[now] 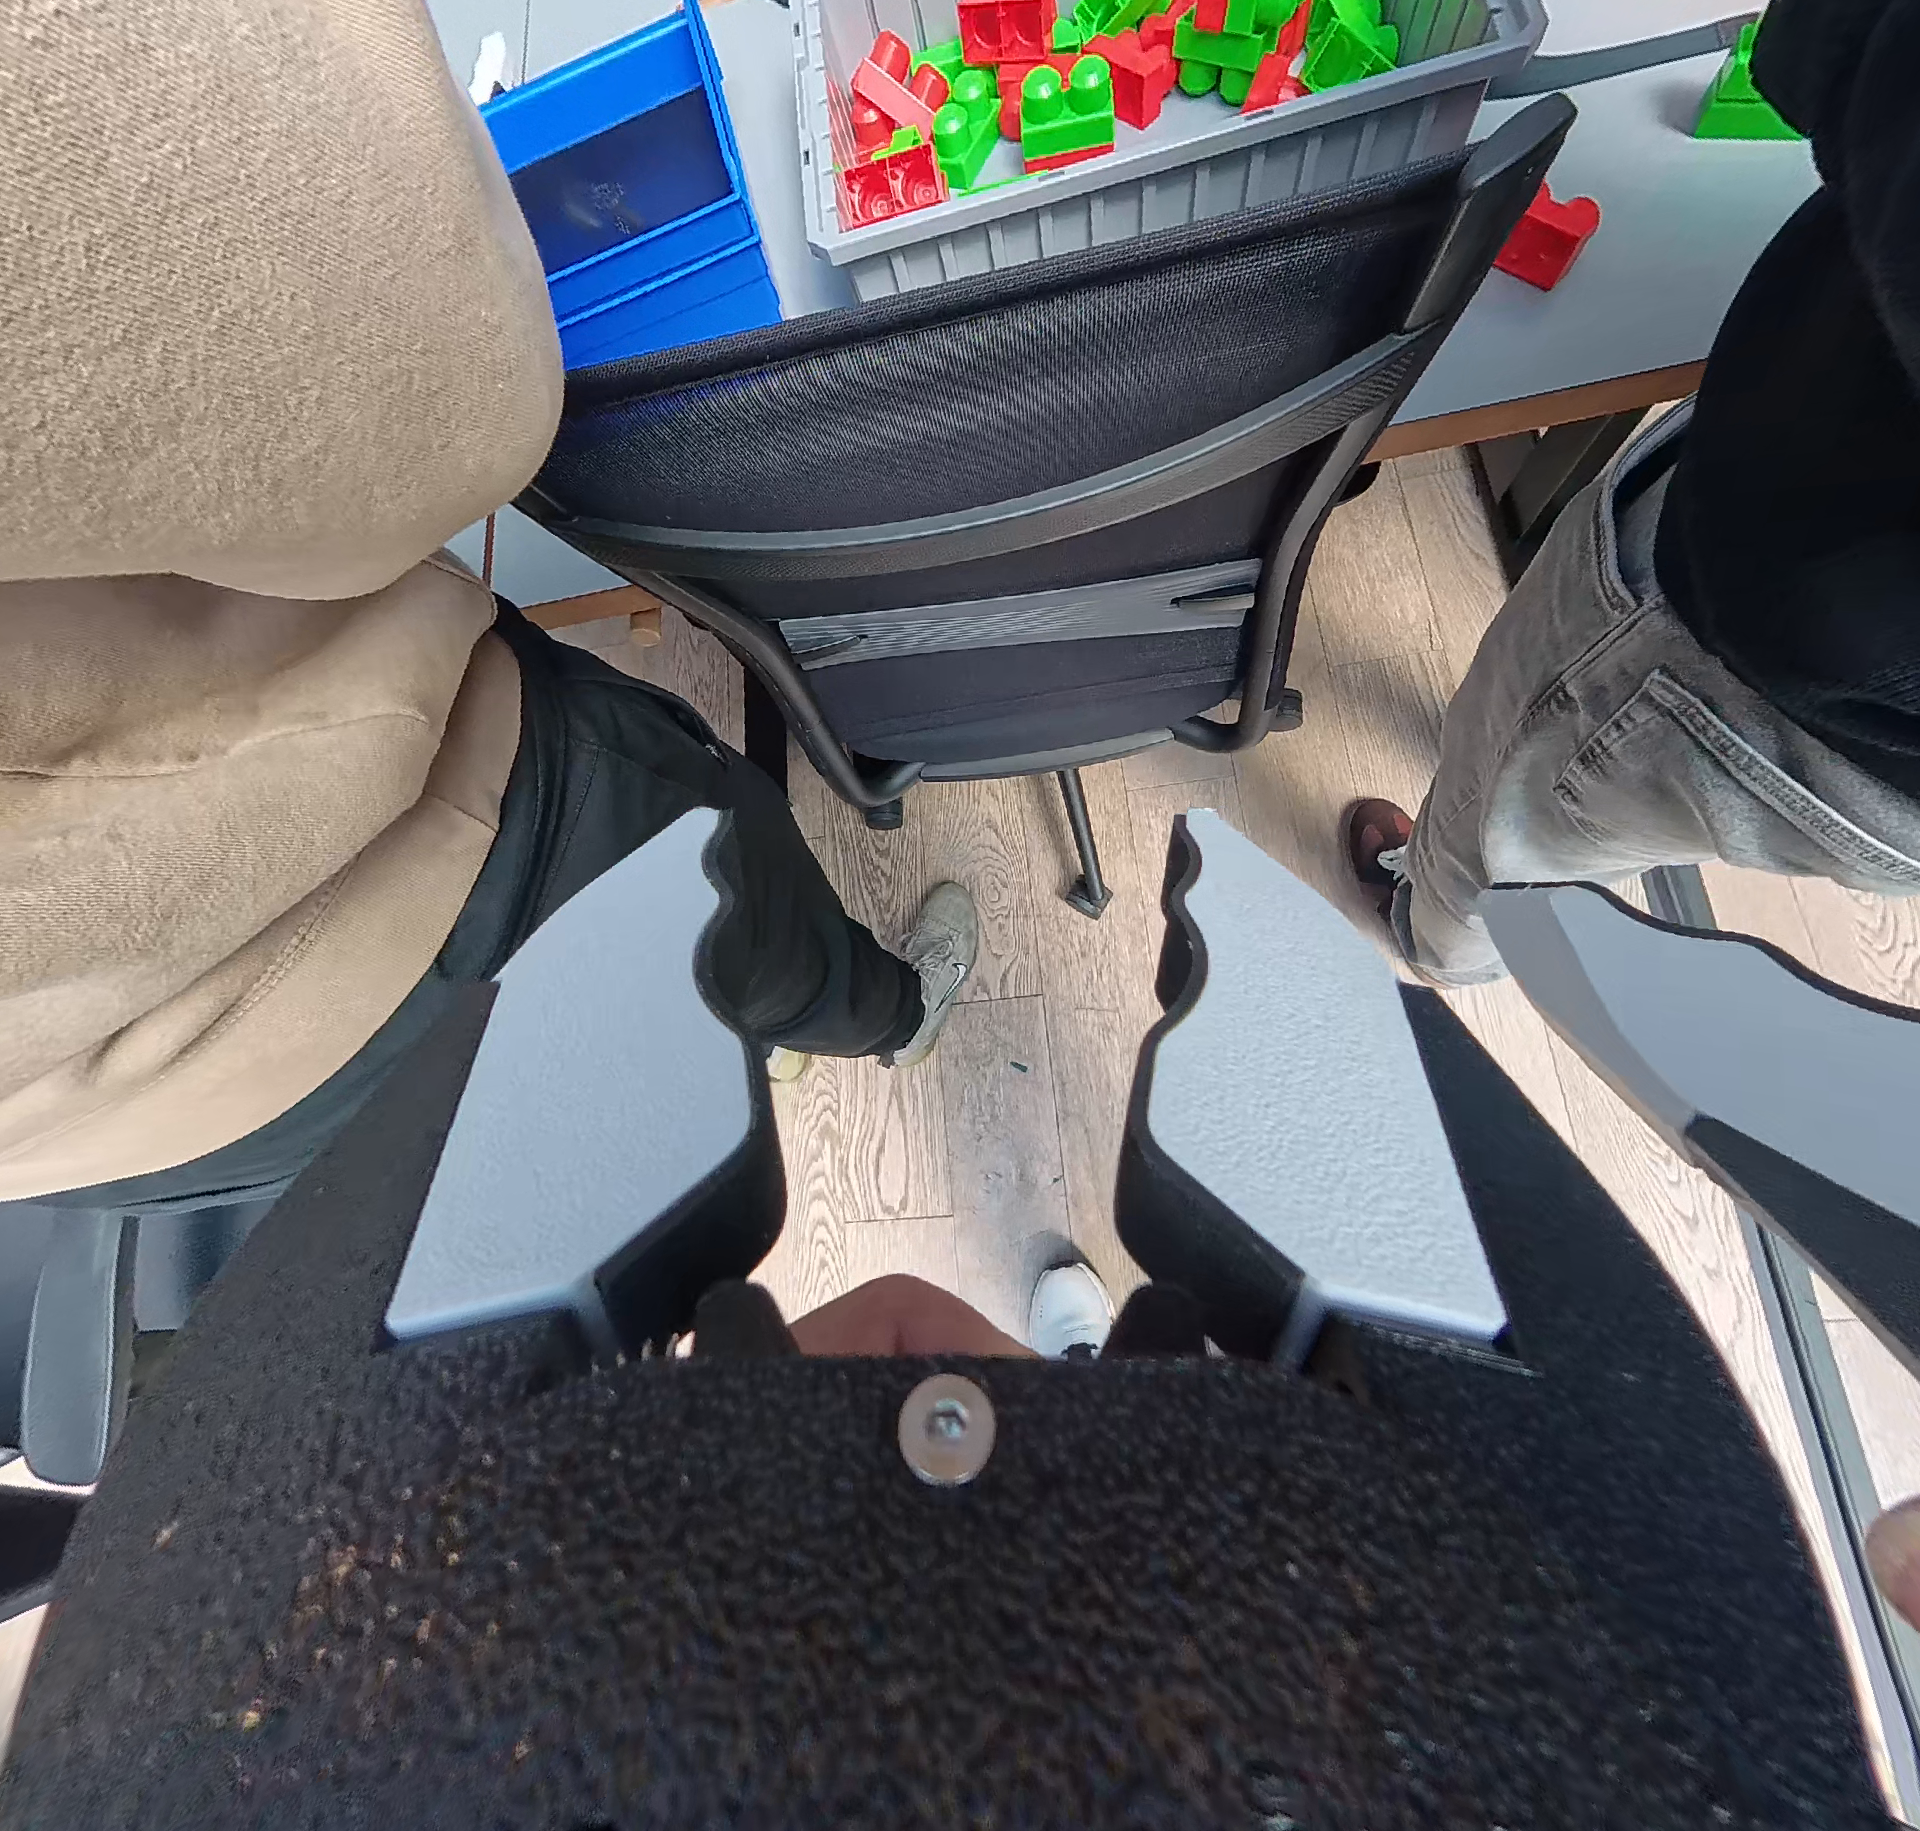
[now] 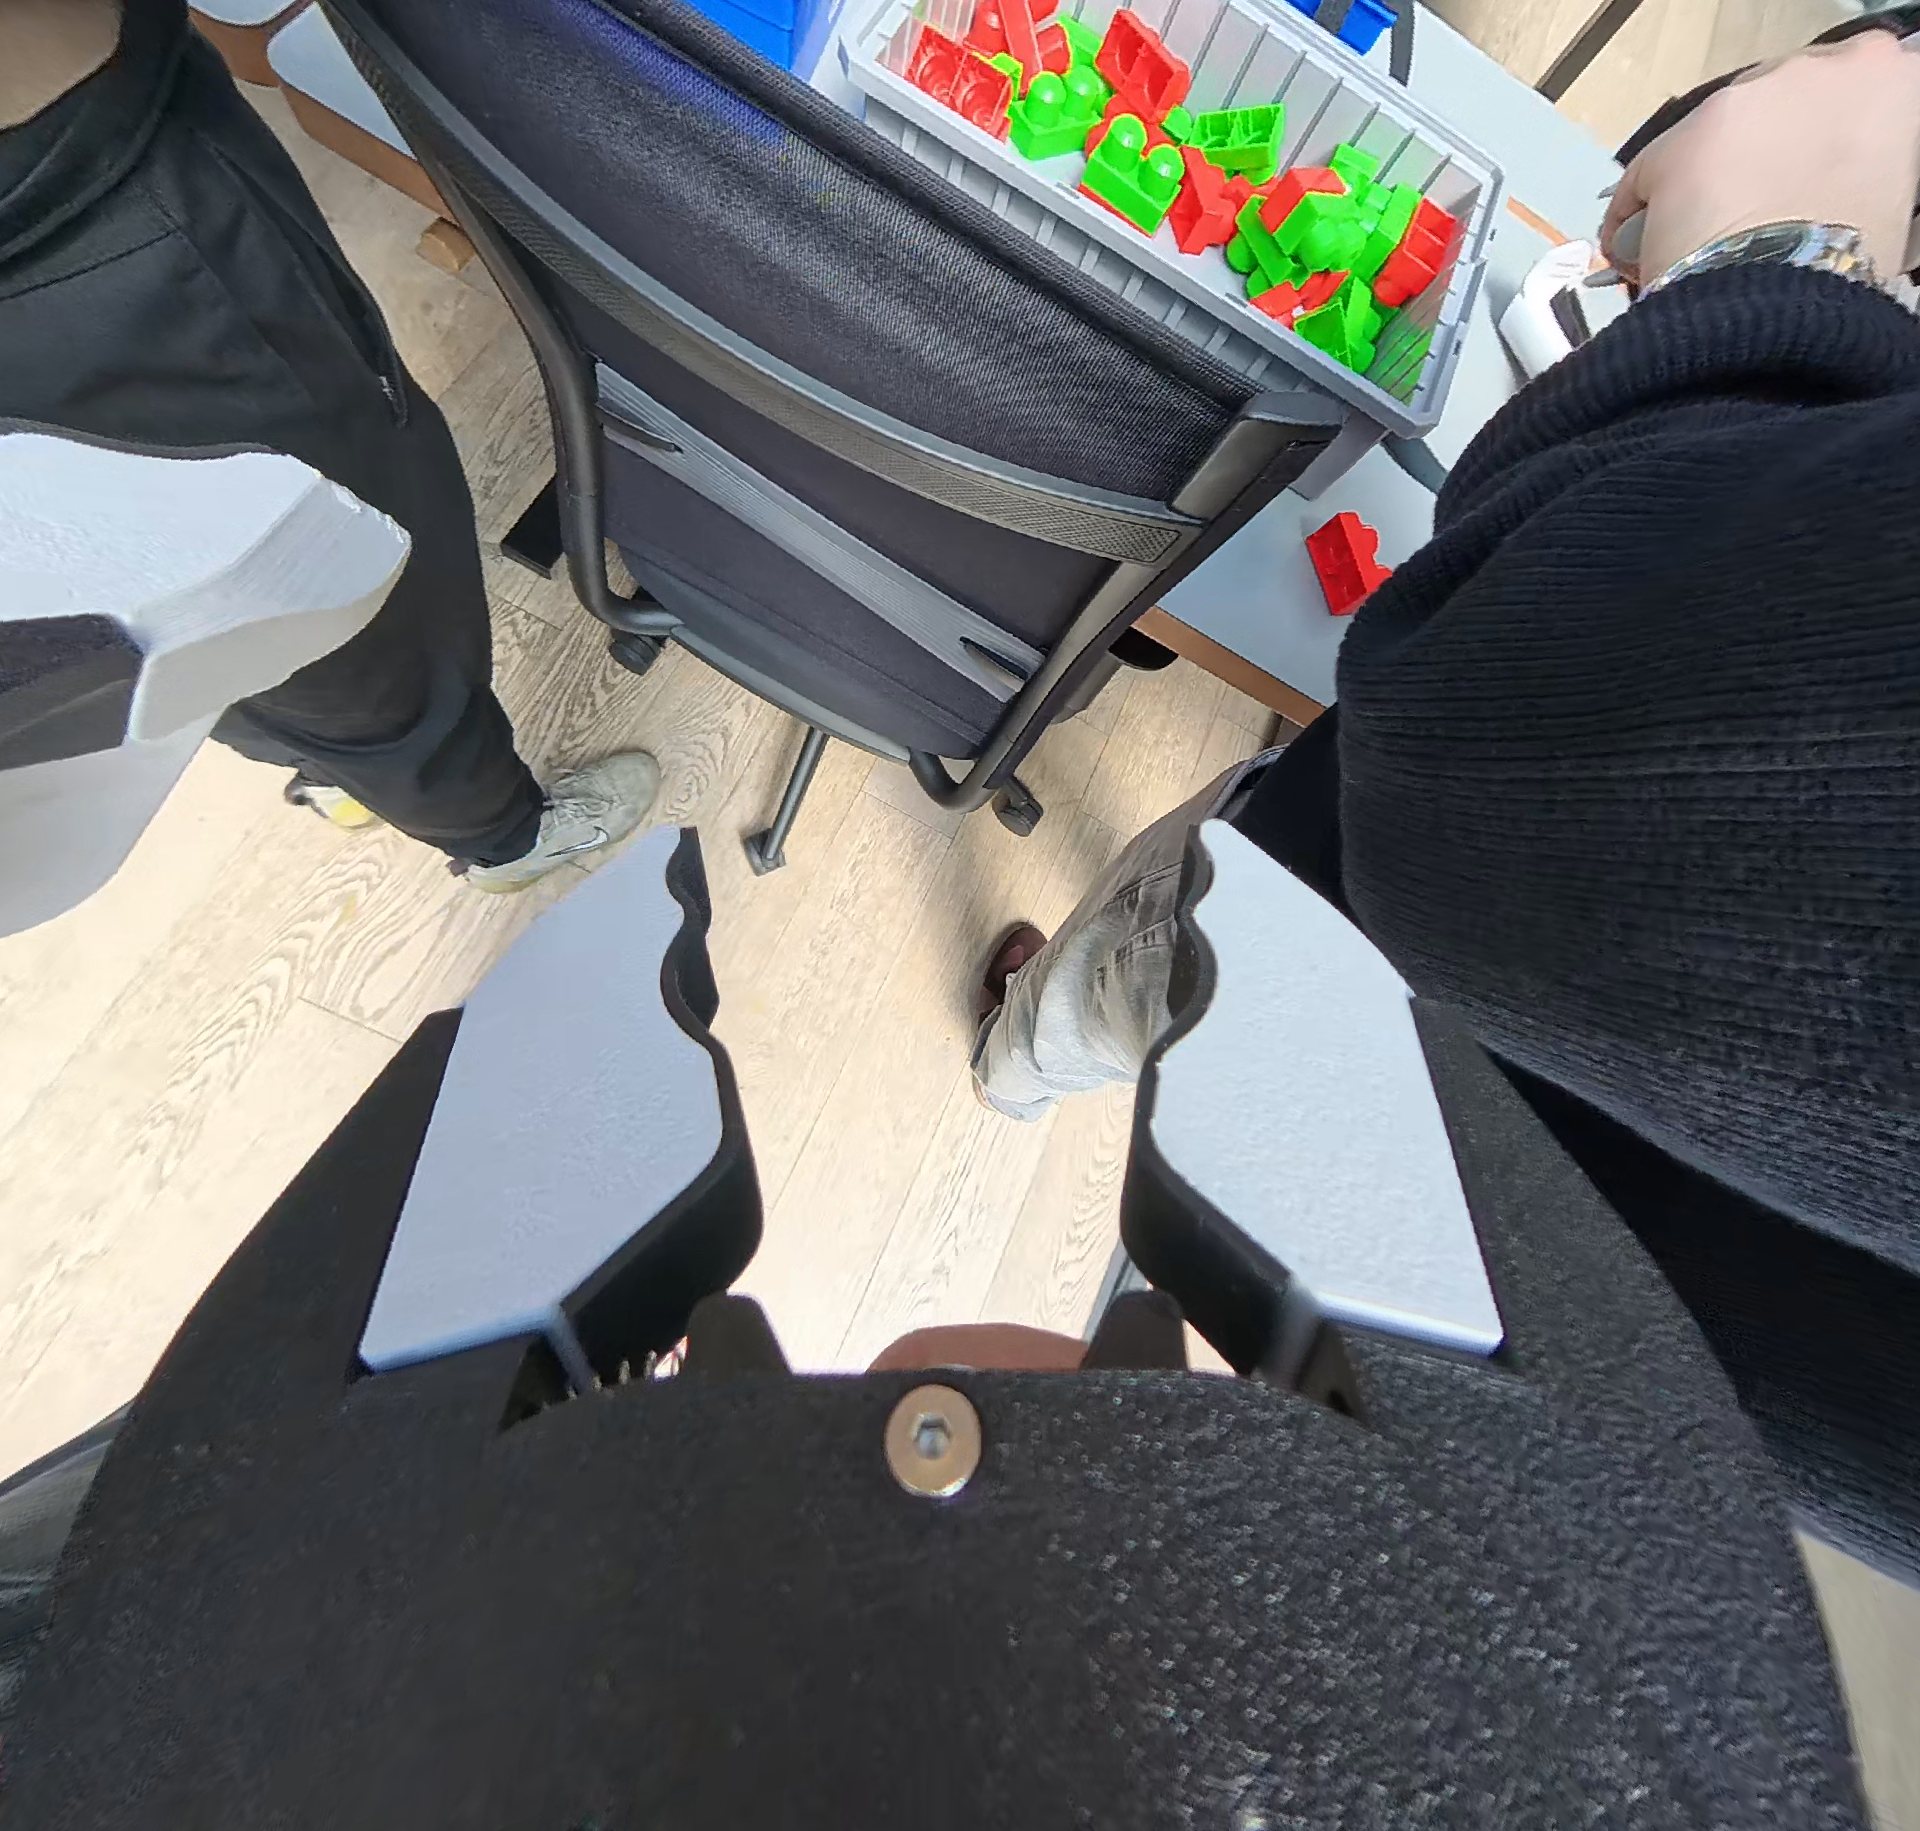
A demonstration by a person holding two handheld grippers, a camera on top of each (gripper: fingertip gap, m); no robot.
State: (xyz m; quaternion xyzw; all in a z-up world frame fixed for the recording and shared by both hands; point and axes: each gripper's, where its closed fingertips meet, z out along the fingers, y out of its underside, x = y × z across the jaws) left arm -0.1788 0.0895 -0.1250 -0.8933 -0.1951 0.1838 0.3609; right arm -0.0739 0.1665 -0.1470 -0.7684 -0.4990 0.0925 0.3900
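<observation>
My left gripper is open and empty, held above the wooden floor behind a black mesh office chair. My right gripper is open and empty too, over the floor behind the same chair. Beyond the chair a grey bin full of red and green toy bricks stands on a grey table; it also shows in the right wrist view with its bricks. A loose red brick lies on the table to the right, also in the right wrist view. The left gripper's finger shows at the left edge.
A person in a tan hoodie stands at the left, another in a black sweater and grey jeans at the right. A blue bin stands left of the grey one. A green brick lies far right on the table.
</observation>
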